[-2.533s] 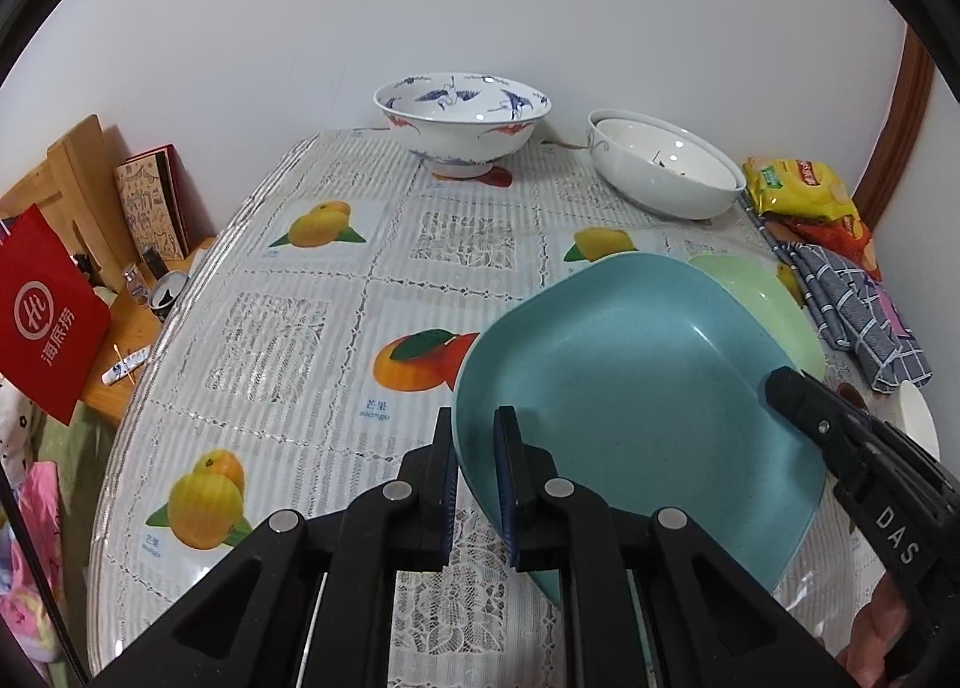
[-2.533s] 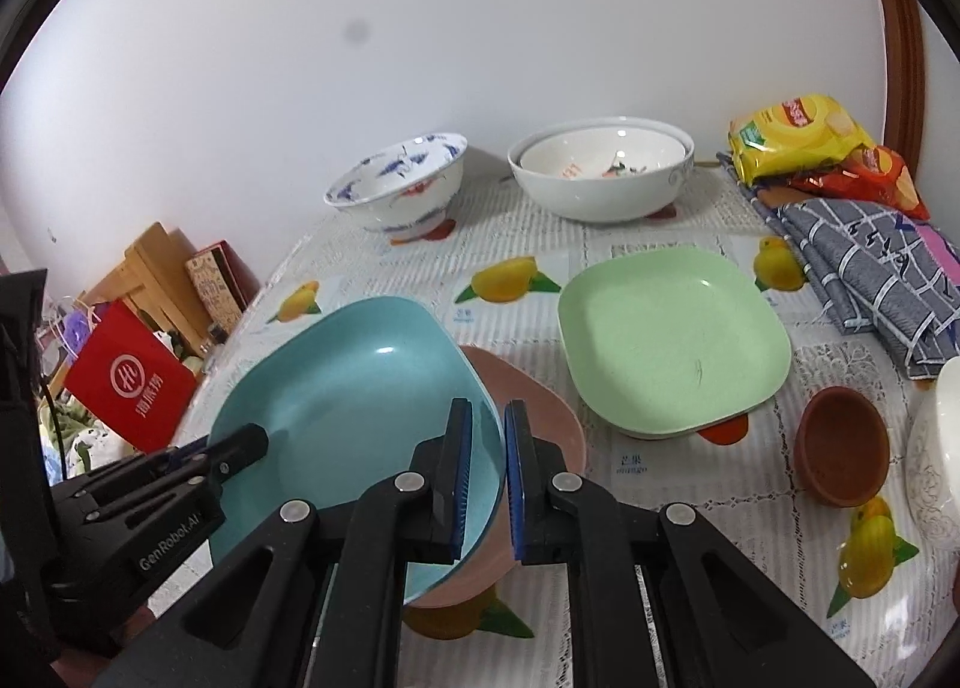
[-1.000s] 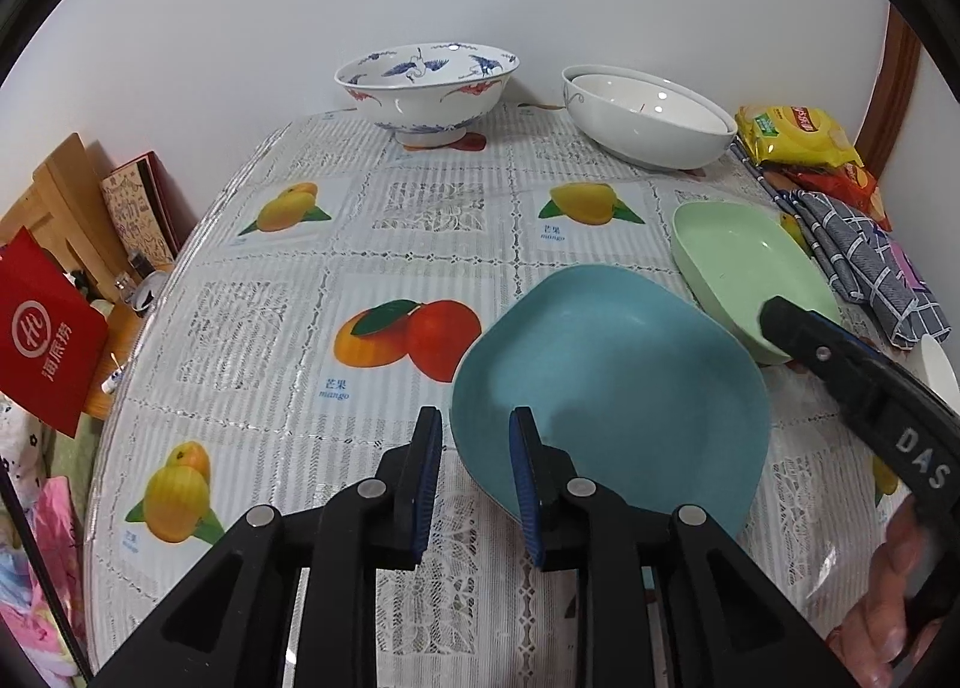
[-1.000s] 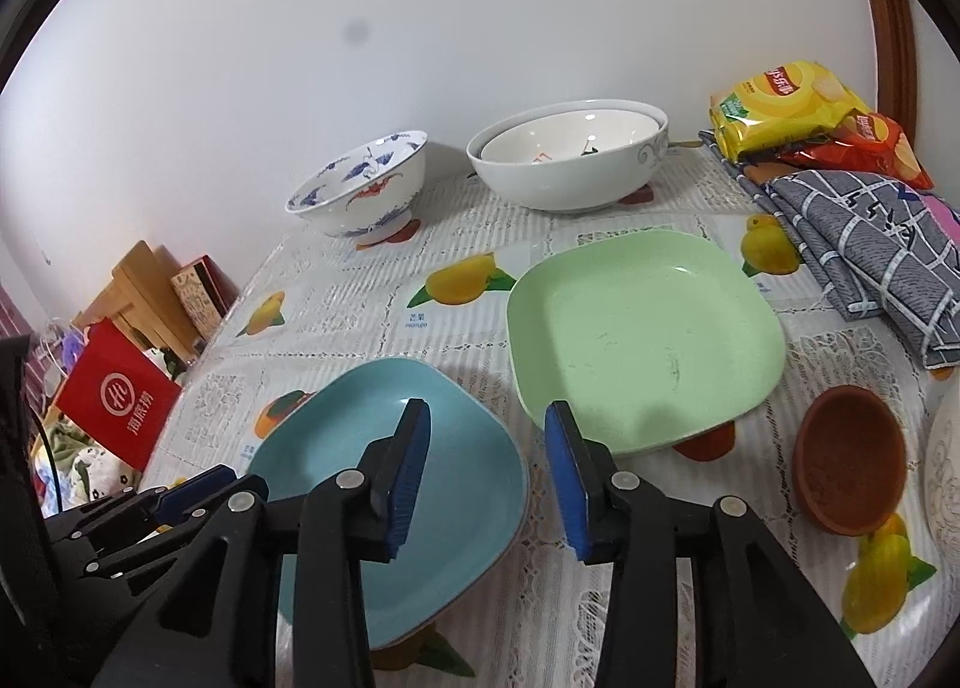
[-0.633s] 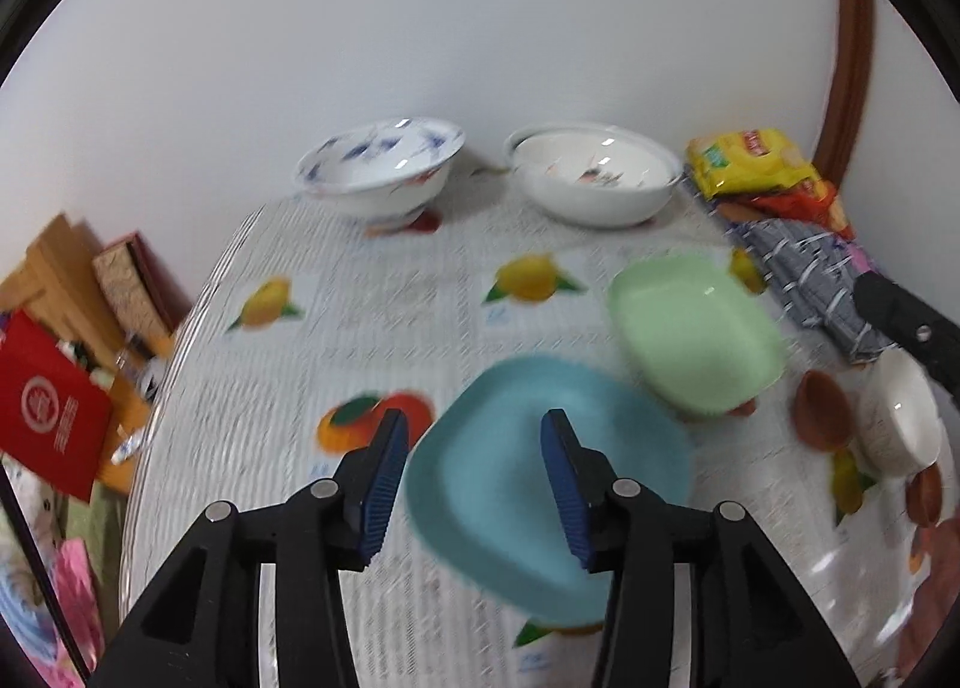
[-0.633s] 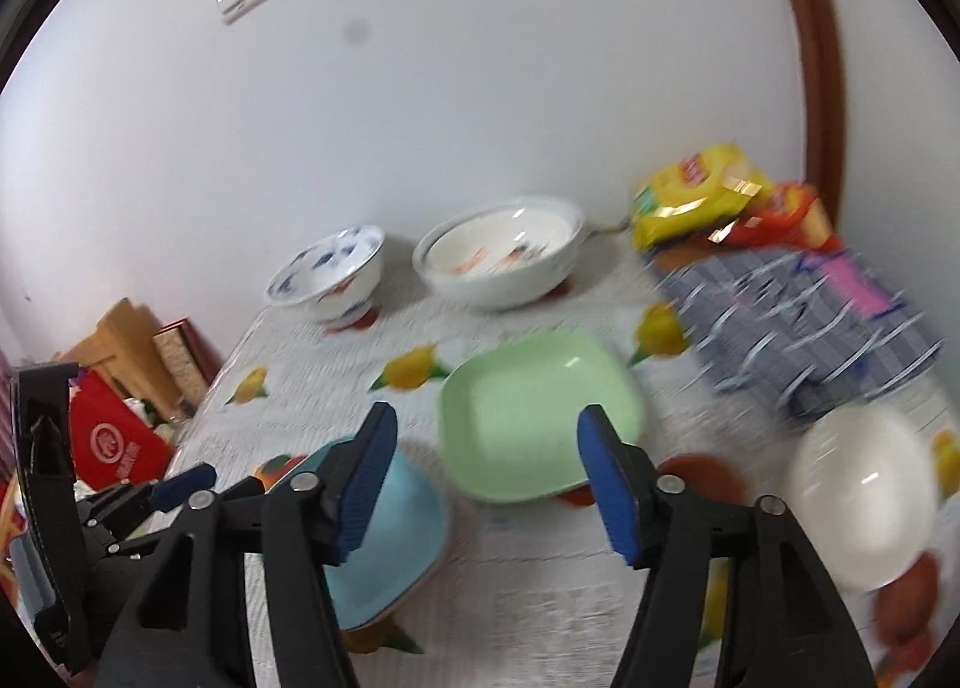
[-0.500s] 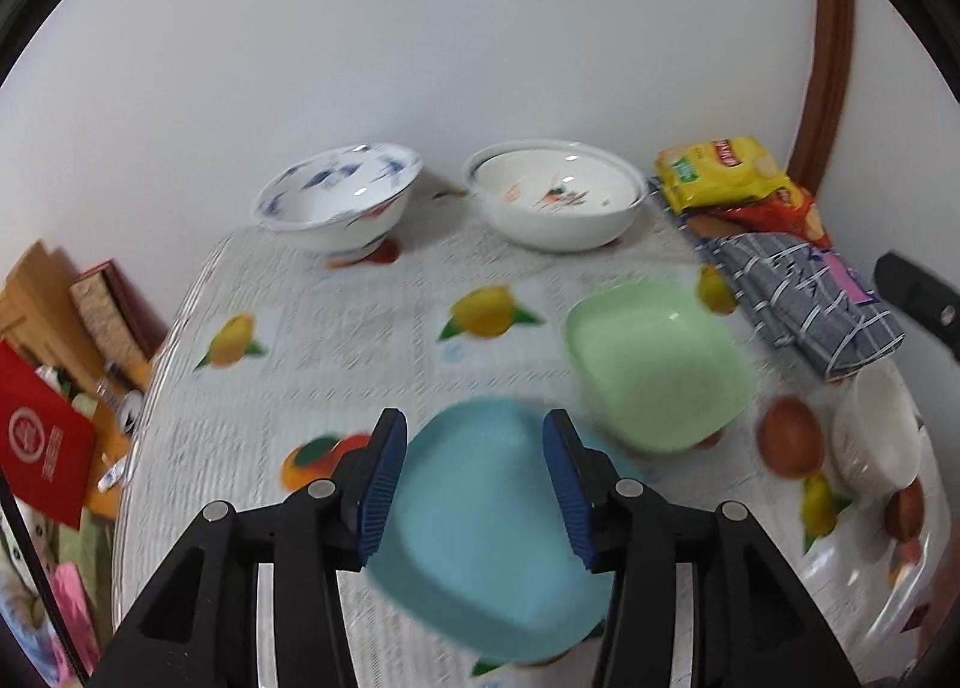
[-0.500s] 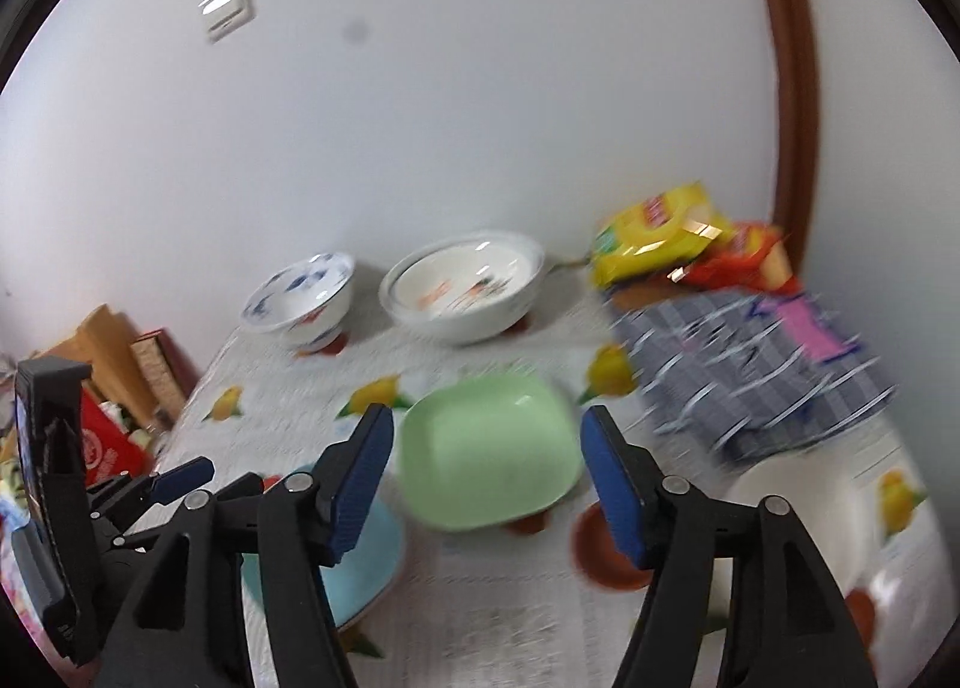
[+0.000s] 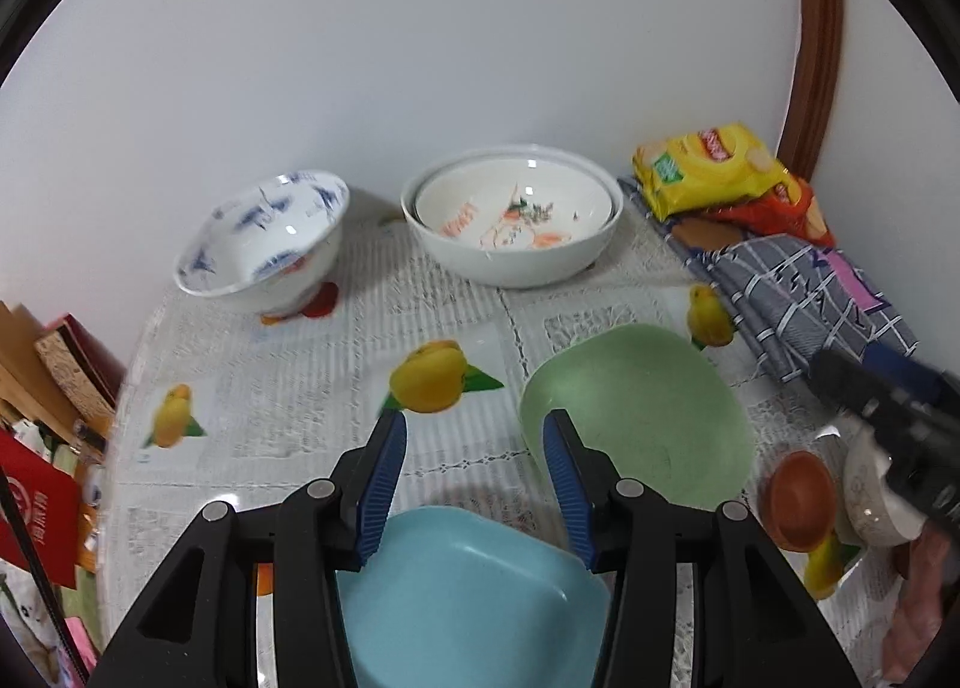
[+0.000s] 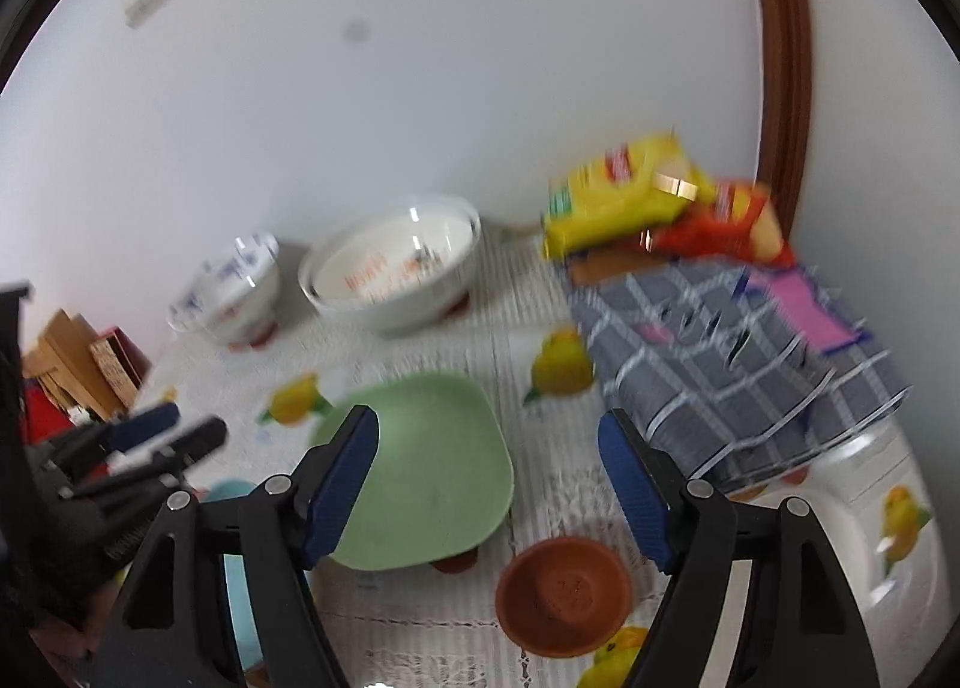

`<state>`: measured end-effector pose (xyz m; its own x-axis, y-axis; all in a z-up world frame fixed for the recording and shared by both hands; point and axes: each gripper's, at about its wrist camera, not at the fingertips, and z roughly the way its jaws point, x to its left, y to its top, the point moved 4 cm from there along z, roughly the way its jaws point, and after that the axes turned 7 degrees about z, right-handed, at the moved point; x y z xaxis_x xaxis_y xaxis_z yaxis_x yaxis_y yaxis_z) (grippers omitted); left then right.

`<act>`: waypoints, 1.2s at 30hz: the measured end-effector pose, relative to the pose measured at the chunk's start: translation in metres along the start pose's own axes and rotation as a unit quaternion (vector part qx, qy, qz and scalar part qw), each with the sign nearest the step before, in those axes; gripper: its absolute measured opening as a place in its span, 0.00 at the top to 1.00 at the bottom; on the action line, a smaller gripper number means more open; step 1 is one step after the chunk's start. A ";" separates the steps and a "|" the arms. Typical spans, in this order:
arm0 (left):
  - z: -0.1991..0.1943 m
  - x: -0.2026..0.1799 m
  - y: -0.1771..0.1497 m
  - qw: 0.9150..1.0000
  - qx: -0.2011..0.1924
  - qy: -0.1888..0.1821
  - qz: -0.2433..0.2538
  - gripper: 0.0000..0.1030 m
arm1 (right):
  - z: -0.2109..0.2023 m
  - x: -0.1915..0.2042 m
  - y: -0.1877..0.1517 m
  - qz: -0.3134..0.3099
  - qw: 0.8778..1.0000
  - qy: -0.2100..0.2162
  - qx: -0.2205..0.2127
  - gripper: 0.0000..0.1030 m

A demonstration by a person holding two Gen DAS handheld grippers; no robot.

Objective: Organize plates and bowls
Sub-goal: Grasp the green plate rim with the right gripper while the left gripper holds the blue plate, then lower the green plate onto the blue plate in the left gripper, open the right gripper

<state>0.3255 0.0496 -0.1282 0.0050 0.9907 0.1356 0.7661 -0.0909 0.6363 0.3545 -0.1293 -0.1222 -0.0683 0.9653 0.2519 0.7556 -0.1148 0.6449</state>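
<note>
A blue square plate (image 9: 468,586) lies on the table under my left gripper (image 9: 474,460), which is open and empty above its far edge. A green square plate (image 9: 642,418) lies to its right; it also shows in the right wrist view (image 10: 420,472). My right gripper (image 10: 489,484) is open and empty, raised over the green plate's right edge. A small brown bowl (image 10: 564,592) sits near it. A blue-patterned bowl (image 9: 264,244) and a large white bowl (image 9: 510,226) with a second bowl nested inside stand at the back.
A grey checked cloth (image 10: 720,352) and snack bags (image 10: 636,202) lie at the back right. A white bowl (image 9: 870,496) sits at the right next to the brown bowl. Wooden boards and a red bag (image 9: 36,508) stand beyond the table's left edge.
Both grippers let go of the blue plate, which now lies on the table. Both opened wide, lifted and drew back; the right one swung right toward the green plate.
</note>
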 end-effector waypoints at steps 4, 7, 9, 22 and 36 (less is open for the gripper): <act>0.028 0.000 0.003 1.000 0.022 -0.016 -0.013 0.56 | 0.028 -0.005 -0.013 -0.006 1.000 -0.010 0.023 0.27; 0.047 -0.004 0.004 0.999 0.033 -0.023 -0.014 0.56 | 0.046 -0.010 -0.023 -0.012 0.999 -0.023 0.045 0.38; 0.058 -0.008 0.004 0.999 0.040 -0.030 -0.017 0.56 | 0.055 -0.013 -0.026 -0.008 0.998 -0.027 0.057 0.43; 0.087 -0.017 -0.005 0.997 0.072 -0.038 -0.009 0.56 | 0.086 -0.007 -0.043 -0.018 0.995 -0.038 0.091 0.58; 0.101 -0.024 -0.011 0.994 0.080 -0.072 -0.020 0.88 | 0.104 -0.002 -0.050 -0.021 0.993 -0.045 0.106 0.86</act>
<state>0.3818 0.0366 -0.2150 0.0548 0.9985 -0.0046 0.8599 -0.0449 0.5085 0.3845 -0.1006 -0.2303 -0.0513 0.9863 0.1570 0.8742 -0.0317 0.4846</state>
